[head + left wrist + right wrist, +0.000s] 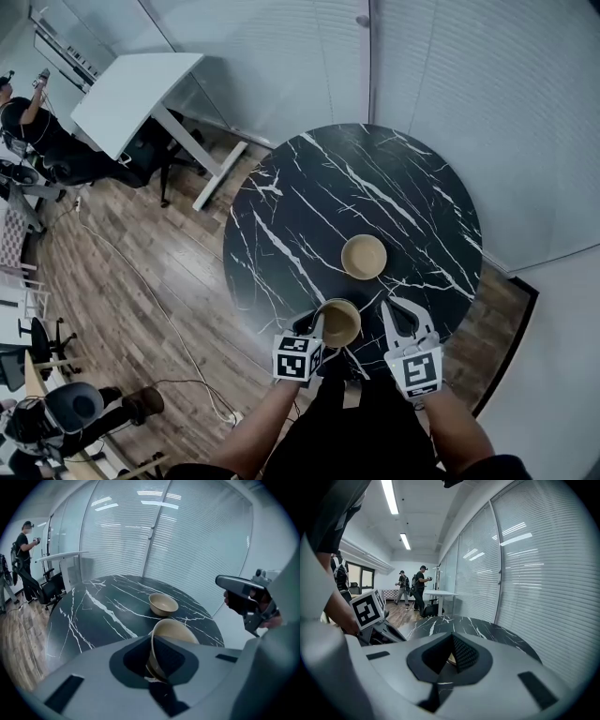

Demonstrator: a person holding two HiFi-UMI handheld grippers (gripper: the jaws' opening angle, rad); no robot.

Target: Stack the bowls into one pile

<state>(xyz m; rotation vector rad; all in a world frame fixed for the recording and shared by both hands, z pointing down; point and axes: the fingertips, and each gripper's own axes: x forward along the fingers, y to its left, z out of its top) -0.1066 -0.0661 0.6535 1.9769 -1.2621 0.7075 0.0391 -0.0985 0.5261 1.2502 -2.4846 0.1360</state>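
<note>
Two tan bowls are in sight above a round black marble table [309, 202]. One bowl [364, 256] [163, 603] sits upright near the table's middle. The other bowl [339, 322] [174, 632] hangs tilted over the table's near edge. My left gripper [321, 328] [153, 656] is shut on that bowl's near rim, one pad inside and one outside. To its right, my right gripper [390, 306] [451, 641] hovers at the table edge with its jaws together and nothing in them. A sliver of tan shows behind its pads.
A white desk [141, 89] and office chairs stand at the far left on the wood floor, where a cable [159, 309] trails. Glass walls with blinds [450, 84] curve round the table's far side. People [417, 590] stand well away.
</note>
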